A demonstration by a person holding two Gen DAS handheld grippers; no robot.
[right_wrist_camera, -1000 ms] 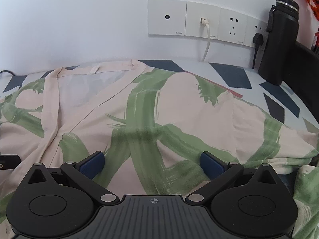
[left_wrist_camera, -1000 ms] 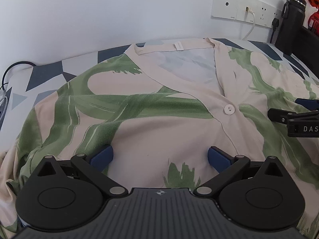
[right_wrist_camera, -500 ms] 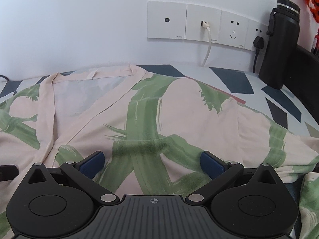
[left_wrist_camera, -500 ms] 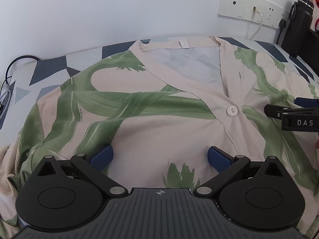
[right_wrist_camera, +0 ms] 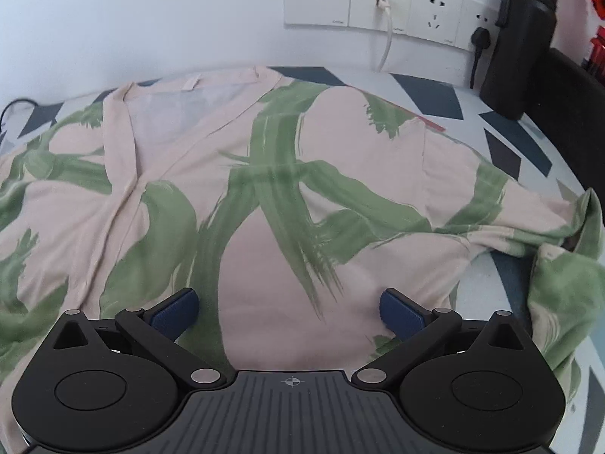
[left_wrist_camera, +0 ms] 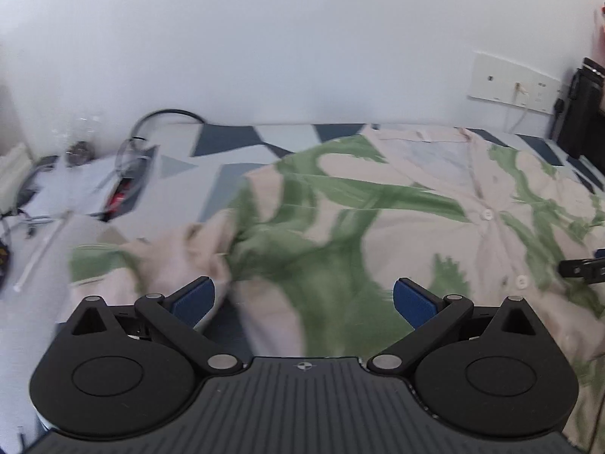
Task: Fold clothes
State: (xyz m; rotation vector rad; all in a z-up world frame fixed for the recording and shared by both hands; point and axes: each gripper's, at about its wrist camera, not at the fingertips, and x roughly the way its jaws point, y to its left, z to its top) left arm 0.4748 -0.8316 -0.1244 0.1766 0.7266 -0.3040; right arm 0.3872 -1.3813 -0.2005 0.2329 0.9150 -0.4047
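We found the cardigan (right_wrist_camera: 264, 174) spread face up across the patterned bedcover (left_wrist_camera: 242, 140), filling the middle of both views, its collar toward the wall. It looked thin, soft and limp, so we judged it would sag and slide instead of holding a crease; the crumpled sleeve (left_wrist_camera: 181, 249) at lower left of the left view, or the bunched sleeve (right_wrist_camera: 559, 276) at right of the right view, seemed the places to pinch. The left gripper (left_wrist_camera: 302, 299) and the right gripper (right_wrist_camera: 289, 310) each hung above the cloth with fingers spread wide, grasping nothing. A black flask (right_wrist_camera: 522, 41) stood upper right by the sockets (right_wrist_camera: 378, 3); blurred cables (left_wrist_camera: 132, 159) lay at the left edge, near that sleeve.
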